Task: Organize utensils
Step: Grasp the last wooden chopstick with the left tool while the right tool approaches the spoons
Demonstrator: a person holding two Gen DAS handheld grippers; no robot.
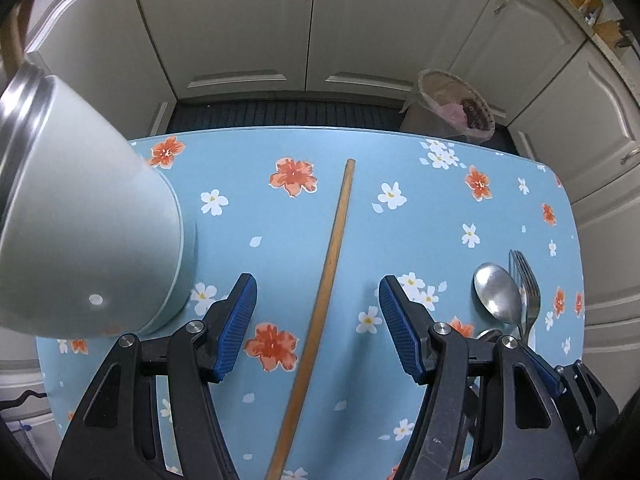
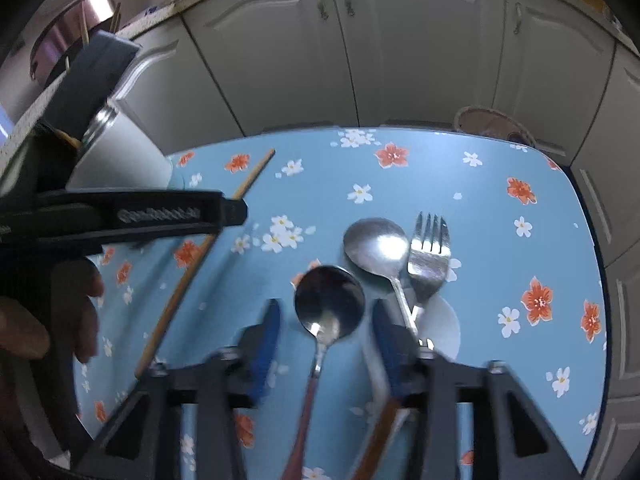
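A long wooden chopstick point(image 1: 325, 292) lies on the blue flowered table point(image 1: 400, 232), running between the fingers of my open left gripper point(image 1: 318, 300). A white utensil cup point(image 1: 88, 232) with a metal rim stands close at the left. My right gripper point(image 2: 326, 340) is open around a metal spoon with a reddish handle point(image 2: 328, 304). A second spoon point(image 2: 376, 246) and a fork point(image 2: 428, 260) lie just right of it. They also show in the left wrist view as spoon point(image 1: 498, 292) and fork point(image 1: 528, 288). The chopstick point(image 2: 188, 276) and cup point(image 2: 120, 156) show at left.
The left gripper's body point(image 2: 120, 216) and a hand cross the left side of the right wrist view. White kitchen cabinets point(image 1: 312, 32) stand beyond the table's far edge. A lined bin point(image 1: 456, 104) sits on the floor at the far right.
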